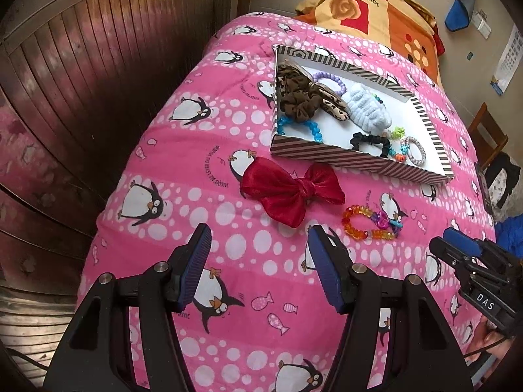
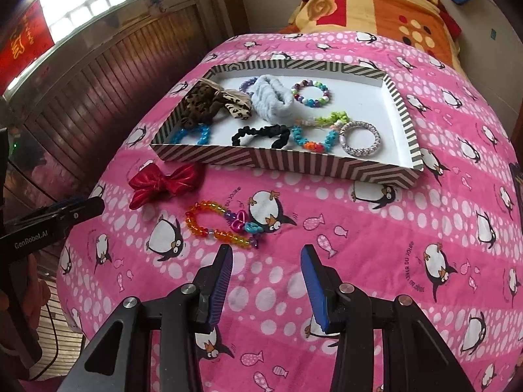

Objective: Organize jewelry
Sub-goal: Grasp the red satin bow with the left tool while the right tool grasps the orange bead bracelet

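Note:
A striped shallow box (image 1: pixel 359 162) (image 2: pixel 294 161) lies on the pink penguin quilt and holds several scrunchies and bead bracelets. A red bow (image 1: pixel 291 189) (image 2: pixel 163 183) lies on the quilt just in front of the box. An orange bead bracelet with charms (image 1: pixel 371 222) (image 2: pixel 222 225) lies beside the bow. My left gripper (image 1: pixel 260 232) is open and empty, hovering just short of the bow. My right gripper (image 2: pixel 266 251) is open and empty, just short and right of the orange bracelet. The right gripper also shows in the left wrist view (image 1: pixel 457 245).
The pink quilt (image 2: pixel 376 245) covers a bed. A wooden headboard or panel wall (image 1: pixel 81 81) runs along the left. A folded orange and red blanket (image 2: pixel 376 3) lies at the far end. A wooden chair (image 1: pixel 487 130) stands at the right.

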A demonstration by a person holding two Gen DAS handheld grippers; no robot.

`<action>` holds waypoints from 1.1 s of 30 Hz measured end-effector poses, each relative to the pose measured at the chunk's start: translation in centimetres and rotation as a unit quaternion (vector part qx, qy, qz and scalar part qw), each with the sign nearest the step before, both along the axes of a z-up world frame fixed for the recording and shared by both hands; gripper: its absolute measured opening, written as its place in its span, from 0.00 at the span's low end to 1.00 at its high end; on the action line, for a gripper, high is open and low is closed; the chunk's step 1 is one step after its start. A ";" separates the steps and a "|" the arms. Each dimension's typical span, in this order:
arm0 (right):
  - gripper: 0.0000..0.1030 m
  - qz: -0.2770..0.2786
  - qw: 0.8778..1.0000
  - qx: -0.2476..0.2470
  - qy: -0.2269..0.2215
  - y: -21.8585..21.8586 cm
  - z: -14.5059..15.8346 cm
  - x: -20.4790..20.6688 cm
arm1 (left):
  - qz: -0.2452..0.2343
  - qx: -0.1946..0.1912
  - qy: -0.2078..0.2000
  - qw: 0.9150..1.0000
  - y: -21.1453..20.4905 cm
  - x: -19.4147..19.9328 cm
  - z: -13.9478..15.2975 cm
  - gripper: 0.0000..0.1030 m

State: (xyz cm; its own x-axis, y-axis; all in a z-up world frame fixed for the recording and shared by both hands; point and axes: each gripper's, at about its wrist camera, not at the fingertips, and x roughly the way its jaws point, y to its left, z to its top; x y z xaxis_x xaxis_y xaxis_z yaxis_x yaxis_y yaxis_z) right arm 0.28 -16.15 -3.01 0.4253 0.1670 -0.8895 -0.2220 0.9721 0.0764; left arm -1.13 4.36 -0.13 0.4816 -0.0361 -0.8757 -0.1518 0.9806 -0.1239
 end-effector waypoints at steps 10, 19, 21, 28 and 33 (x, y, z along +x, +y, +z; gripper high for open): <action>0.40 0.021 1.000 -0.010 0.007 1.4 -0.6 0.9 | 0.008 -0.005 0.008 1.000 0.5 0.6 -0.5 0.60; 0.40 0.063 0.998 -0.016 0.006 3.1 -1.9 2.7 | 0.035 -0.064 0.035 0.997 3.7 1.7 -1.7 0.60; 0.40 0.074 0.997 -0.020 0.007 3.3 -2.3 3.2 | 0.036 -0.064 0.033 0.997 3.6 2.0 -1.6 0.60; 0.40 0.119 0.992 -0.027 0.020 3.6 -3.5 4.4 | -0.076 -0.022 0.009 0.997 0.0 4.6 -1.0 0.67; 0.40 0.161 0.986 -0.032 0.028 4.1 -4.2 4.9 | -0.138 -0.002 0.017 0.990 -1.6 6.3 -1.8 0.67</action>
